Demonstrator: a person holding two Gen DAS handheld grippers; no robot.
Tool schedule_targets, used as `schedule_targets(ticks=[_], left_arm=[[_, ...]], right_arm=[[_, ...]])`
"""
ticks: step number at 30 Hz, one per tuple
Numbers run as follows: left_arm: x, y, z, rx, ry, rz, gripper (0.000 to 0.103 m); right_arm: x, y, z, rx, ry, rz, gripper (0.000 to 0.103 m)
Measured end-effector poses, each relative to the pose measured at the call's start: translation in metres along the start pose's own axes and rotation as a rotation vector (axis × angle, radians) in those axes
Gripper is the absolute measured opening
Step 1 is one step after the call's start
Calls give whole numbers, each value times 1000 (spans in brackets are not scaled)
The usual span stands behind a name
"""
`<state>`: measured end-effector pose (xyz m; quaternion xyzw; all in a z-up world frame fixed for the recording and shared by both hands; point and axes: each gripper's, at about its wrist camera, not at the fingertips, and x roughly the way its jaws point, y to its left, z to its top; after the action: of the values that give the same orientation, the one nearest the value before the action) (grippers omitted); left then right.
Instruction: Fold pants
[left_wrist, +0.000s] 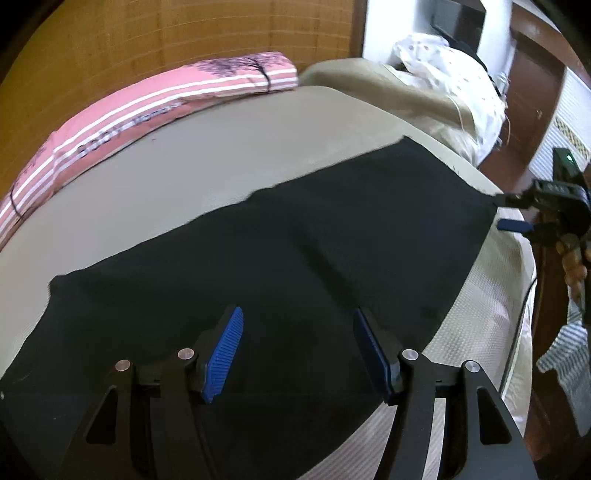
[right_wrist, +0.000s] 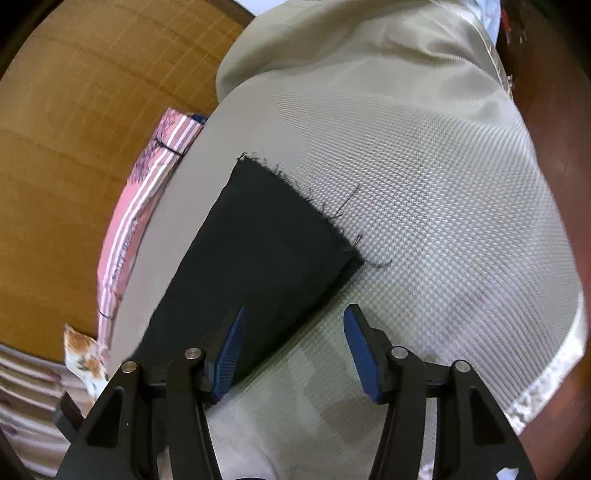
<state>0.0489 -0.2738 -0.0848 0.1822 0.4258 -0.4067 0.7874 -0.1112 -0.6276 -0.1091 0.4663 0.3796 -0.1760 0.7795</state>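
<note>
**Pants lie long-ways between my two grippers, both standing open**

I'm working over the bed (left_wrist: 229, 155), covered in a beige sheet, with a waffle-textured blanket (right_wrist: 424, 192) along its near edge and right-hand end. A pink striped pillow (left_wrist: 155, 99) sits against the far edge by the wooden wall.

The black pants (left_wrist: 280, 258) are spread flat on the bed near the front edge. Their long axis runs left to right along that edge, from a broad end at my left to a narrower end at my right. That right end finishes in a frayed hem (right_wrist: 295, 192) with loose threads trailing onto the blanket.

My left gripper (left_wrist: 297, 354) hovers over the middle of the near long edge, jaws wide apart, gripping nothing; black cloth fills the gap beneath them, but I cannot tell whether the pads touch it. My right gripper (right_wrist: 291, 350) is also spread wide and empty, pointing along the pants from the hem end. Its left pad (right_wrist: 229, 354) is over the black cloth and its right pad over bare blanket, so the near long edge passes between them. From the left wrist view, that gripper sits just at the right-hand corner of the pants.

I judge the right gripper nearer the hem, so carrying that end leftward along the long axis falls to it.
</note>
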Motion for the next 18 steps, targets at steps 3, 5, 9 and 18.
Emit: schedule_targets(ticks=[3, 5, 9, 18], left_arm=[[13, -8, 1, 12, 24, 9, 63], [23, -11, 1, 12, 50, 21, 63], [32, -14, 0, 15, 53, 35, 65], [34, -6, 3, -29, 56, 14, 69]], right_arm=[[8, -11, 9, 53, -35, 70, 40], [13, -16, 17, 95, -47, 108, 32], [22, -15, 27, 103, -54, 142, 26], [31, -5, 36, 111, -35, 143, 9]])
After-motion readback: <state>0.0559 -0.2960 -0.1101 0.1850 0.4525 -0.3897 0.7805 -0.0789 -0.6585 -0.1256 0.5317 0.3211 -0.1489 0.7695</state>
